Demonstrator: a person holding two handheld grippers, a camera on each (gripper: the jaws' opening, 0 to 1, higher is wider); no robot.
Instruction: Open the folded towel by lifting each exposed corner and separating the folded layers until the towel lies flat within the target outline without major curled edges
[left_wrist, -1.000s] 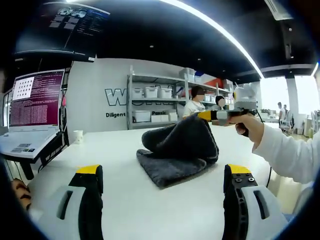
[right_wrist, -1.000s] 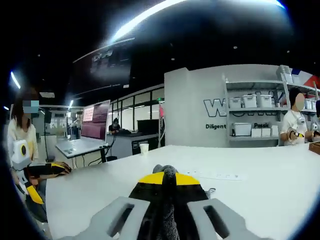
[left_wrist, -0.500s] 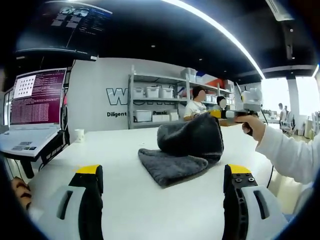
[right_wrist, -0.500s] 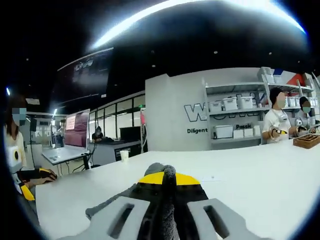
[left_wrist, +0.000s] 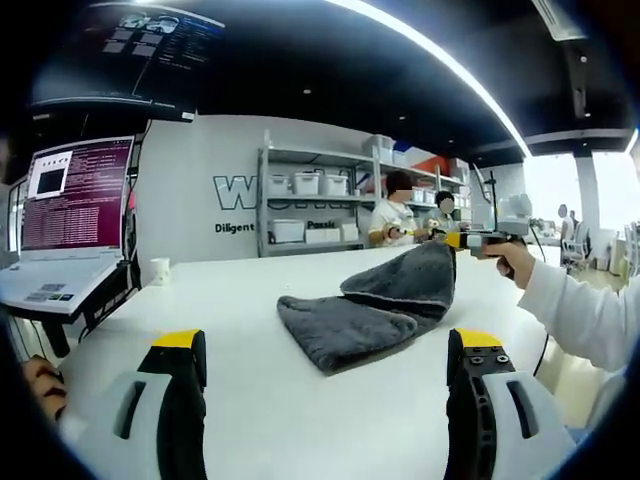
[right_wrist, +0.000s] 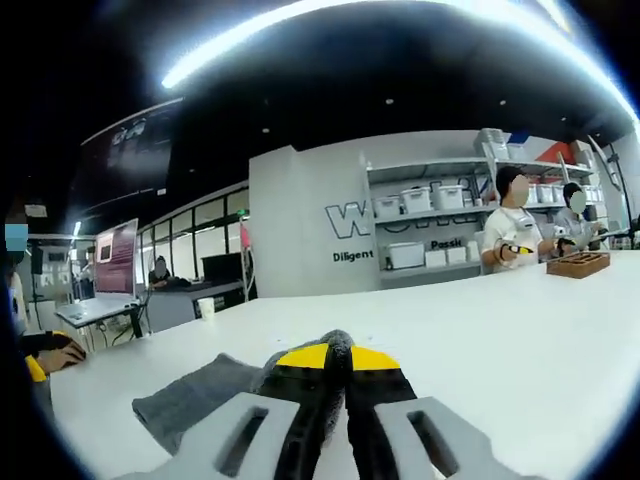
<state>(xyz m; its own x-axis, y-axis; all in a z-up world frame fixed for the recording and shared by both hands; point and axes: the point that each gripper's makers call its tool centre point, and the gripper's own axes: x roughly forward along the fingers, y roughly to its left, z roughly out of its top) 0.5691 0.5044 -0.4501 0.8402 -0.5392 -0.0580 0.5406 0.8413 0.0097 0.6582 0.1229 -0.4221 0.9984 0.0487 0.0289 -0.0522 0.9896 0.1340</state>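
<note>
The right gripper (right_wrist: 337, 362) pinches the dark grey towel (left_wrist: 375, 310) by one corner — lifted toward three o'clock above the white table (left_wrist: 250, 400) — while the left gripper (left_wrist: 325, 345) hangs spread wide, apart from it.

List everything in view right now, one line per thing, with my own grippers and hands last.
towel: one, dark grey, on the white table, top layer lifted toward the right gripper
table: one, white, under the towel
paper cup: one, white, far left on the table
laptop: one, purple screen lit, left edge of the left gripper view
shelf unit: one, grey, white bins on it, against the back wall
wooden tray: one, brown, far right on the table
people: two, by the shelves
left gripper: yellow-tipped fingers apart, holding nothing
right gripper: yellow-tipped fingers closed on the towel
hand: one, white sleeve, holding the right gripper
</note>
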